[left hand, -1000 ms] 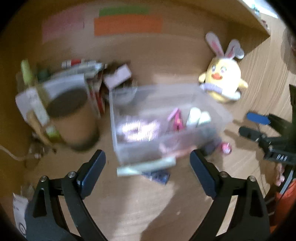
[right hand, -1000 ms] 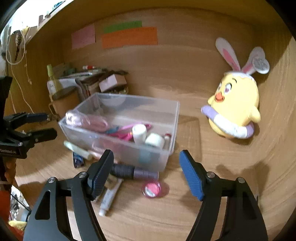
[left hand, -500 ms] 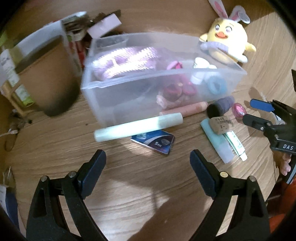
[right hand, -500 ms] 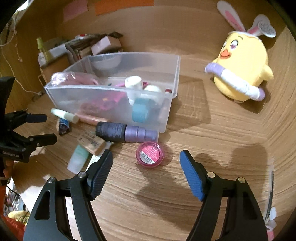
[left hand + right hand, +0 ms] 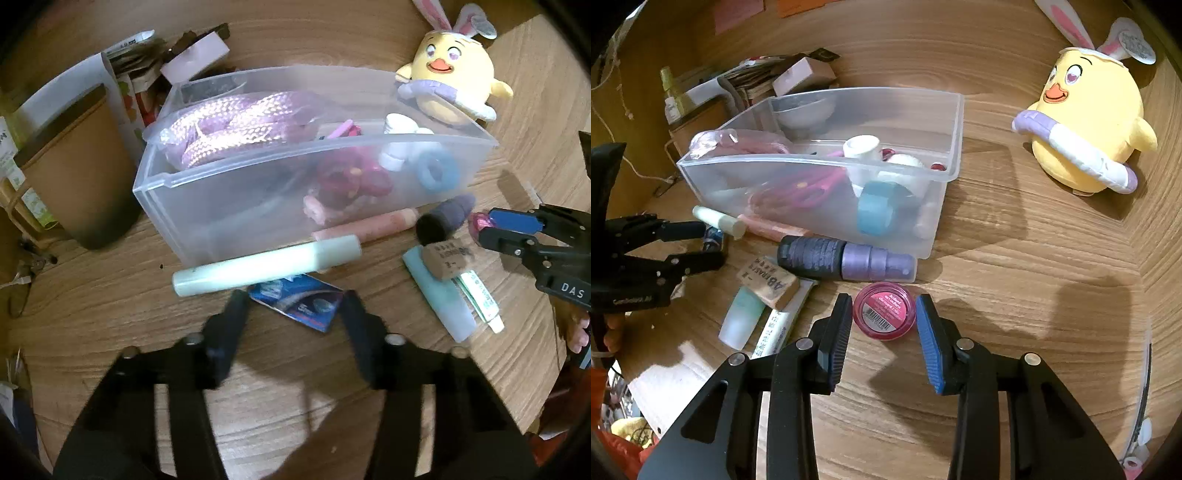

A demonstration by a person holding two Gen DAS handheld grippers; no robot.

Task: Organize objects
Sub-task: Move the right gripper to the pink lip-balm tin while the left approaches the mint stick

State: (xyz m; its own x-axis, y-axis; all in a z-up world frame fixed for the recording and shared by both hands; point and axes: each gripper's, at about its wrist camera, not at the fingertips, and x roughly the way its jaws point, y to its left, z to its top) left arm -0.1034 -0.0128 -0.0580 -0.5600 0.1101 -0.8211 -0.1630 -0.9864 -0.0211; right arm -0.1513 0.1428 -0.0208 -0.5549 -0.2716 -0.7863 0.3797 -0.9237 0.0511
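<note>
Yellow chick plush [image 5: 1086, 125] (bunny ears, purple-white ring) beyond the table's [image 5: 1015, 295] clutter; brown paper cup [image 5: 74, 177] opposite.

Your right gripper [image 5: 884, 317] has bare desk [image 5: 1034, 295] rightward; purple bottle [image 5: 846, 260] and clear bin [image 5: 923, 206] block ahead, cork stamp [image 5: 768, 282] leftward.
</note>
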